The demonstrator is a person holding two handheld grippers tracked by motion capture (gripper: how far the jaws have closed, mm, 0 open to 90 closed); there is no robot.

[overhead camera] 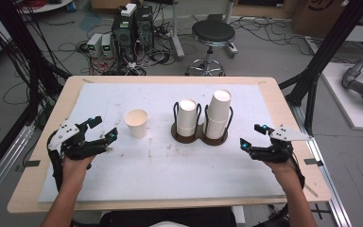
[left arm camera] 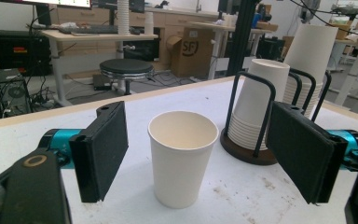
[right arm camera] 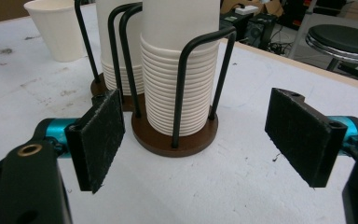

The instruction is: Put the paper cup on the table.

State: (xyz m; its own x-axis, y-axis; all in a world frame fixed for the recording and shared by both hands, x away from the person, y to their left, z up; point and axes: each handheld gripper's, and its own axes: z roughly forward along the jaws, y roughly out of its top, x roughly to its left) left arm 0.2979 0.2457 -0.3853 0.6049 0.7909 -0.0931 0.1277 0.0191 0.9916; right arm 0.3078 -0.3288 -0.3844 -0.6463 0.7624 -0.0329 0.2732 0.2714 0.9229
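High view shows the worktop, a wooden top under a stained white sheet, with everything on its far half. Next in size is the dark two-bay cup holder near the middle; its right bay carries the taller cup stack, its left bay the shorter cup stack, all nested upside down inside black wire hoops. Just to the left of the holder, apart from it, a single paper cup stands upright and empty.

Both tools rest low near the near corners. The left tool is released, jaws wide, and the left gripper view puts the single cup straight ahead between its pads without contact. The right tool is likewise released, aimed at the taller stack, well short of it.

Judging by the aim, the step in hand is taking the single cup. To do it well, slide the left tool forward level, meet the cup about mid-height, and close gently, since thin paper walls dent and a high grip may tip it.

Readable writing: a cardboard box beyond the worktop carries letters that look like "SF".
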